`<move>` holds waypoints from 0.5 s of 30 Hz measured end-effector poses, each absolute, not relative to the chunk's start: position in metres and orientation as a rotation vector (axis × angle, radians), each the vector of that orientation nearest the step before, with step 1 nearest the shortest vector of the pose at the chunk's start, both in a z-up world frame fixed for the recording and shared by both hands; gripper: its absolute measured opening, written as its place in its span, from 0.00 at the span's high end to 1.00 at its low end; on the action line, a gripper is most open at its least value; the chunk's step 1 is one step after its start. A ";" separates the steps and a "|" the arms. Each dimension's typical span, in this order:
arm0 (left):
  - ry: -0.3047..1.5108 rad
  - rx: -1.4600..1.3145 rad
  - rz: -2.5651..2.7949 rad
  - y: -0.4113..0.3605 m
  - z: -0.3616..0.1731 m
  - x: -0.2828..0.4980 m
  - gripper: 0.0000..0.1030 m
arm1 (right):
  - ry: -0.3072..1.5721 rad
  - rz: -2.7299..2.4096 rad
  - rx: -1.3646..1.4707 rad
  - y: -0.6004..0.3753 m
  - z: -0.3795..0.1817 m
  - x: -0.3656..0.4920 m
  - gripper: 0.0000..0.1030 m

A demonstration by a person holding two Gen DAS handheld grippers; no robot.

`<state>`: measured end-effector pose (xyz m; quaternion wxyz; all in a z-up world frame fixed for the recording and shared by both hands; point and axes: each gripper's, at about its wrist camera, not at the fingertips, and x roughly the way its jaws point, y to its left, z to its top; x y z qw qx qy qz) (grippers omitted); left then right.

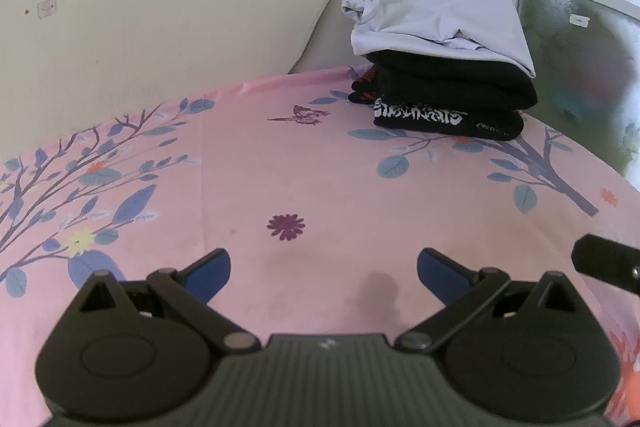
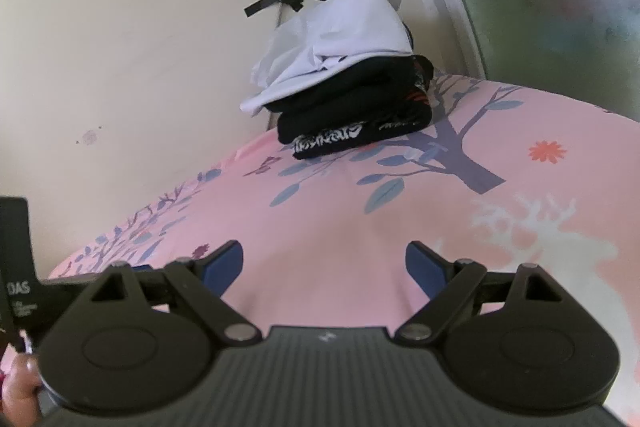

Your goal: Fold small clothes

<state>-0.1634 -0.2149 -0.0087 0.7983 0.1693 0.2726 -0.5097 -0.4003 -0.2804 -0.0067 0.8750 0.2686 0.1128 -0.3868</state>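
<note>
Both grippers are hovering spread wide and empty over the pink sheet (image 1: 320, 179): the left gripper (image 1: 323, 269) and the right gripper (image 2: 324, 265) are pinching nothing. The clothes are sitting in a stack (image 1: 444, 79) at the sheet's far edge by the wall, a white garment (image 1: 432, 15) lying rumpled on top of folded black ones (image 2: 352, 115). Being light, limp cloth, it is likely to sag and slide; pinching two corners or a hem looks best.
</note>
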 end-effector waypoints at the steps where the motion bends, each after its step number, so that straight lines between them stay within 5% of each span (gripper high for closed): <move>1: 0.580 0.363 -1.093 -0.214 -0.009 -0.164 0.00 | 0.235 -0.815 0.560 -0.280 -0.007 -0.399 0.21; 15: 0.423 0.335 -1.004 -0.200 0.004 -0.169 0.00 | 0.270 -0.796 0.527 -0.282 -0.021 -0.378 0.20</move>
